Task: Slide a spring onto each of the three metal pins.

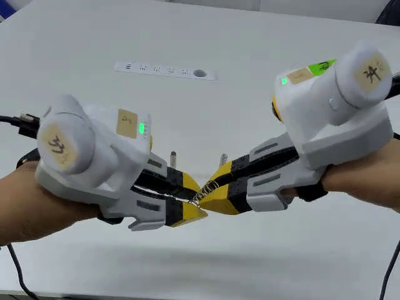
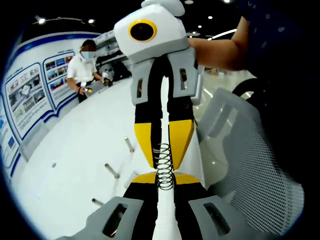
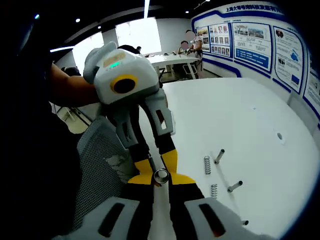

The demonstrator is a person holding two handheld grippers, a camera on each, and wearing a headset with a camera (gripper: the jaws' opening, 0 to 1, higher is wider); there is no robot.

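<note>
Two hand-held grippers meet tip to tip over a white table. The left gripper and right gripper each pinch one end of a single spring, just nearer than the bare metal pins. An uneven tug could buckle it or flick it away. The grippers' handwritten tags are illegible.

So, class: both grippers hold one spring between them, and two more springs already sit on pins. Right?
No: the right gripper view shows those two springs on the table beside the pins, not on them. The rest holds.
</note>
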